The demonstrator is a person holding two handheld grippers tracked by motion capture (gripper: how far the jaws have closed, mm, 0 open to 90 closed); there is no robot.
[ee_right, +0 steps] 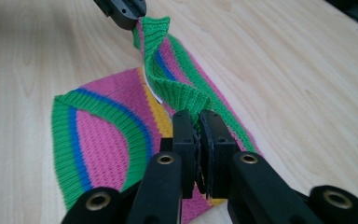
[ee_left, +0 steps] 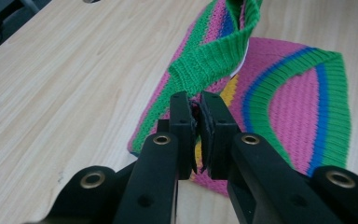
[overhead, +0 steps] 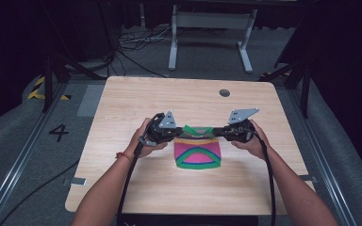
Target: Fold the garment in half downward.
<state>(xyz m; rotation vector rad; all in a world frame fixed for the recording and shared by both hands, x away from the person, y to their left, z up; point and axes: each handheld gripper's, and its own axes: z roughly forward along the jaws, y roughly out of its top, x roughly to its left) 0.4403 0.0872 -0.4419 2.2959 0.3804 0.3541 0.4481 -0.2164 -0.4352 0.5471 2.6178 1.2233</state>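
A small knitted garment [overhead: 198, 153] in pink, green, blue and yellow stripes lies near the middle of the wooden table [overhead: 122, 108]. My left gripper [overhead: 178, 133] is shut on the left end of its green ribbed top edge [ee_left: 209, 58]. My right gripper [overhead: 218, 132] is shut on the right end of that same edge [ee_right: 177, 93]. The held edge is lifted off the table between the two grippers, while the lower part [ee_left: 303, 107] rests flat. In the right gripper view the left gripper's jaws [ee_right: 123, 11] pinch the far corner.
A round cable hole [overhead: 224, 92] sits near the table's far edge. Beyond the table stand a white frame [overhead: 209, 33] and loose cables on the floor. A floor marking with the figure 4 [overhead: 59, 133] lies to the left.
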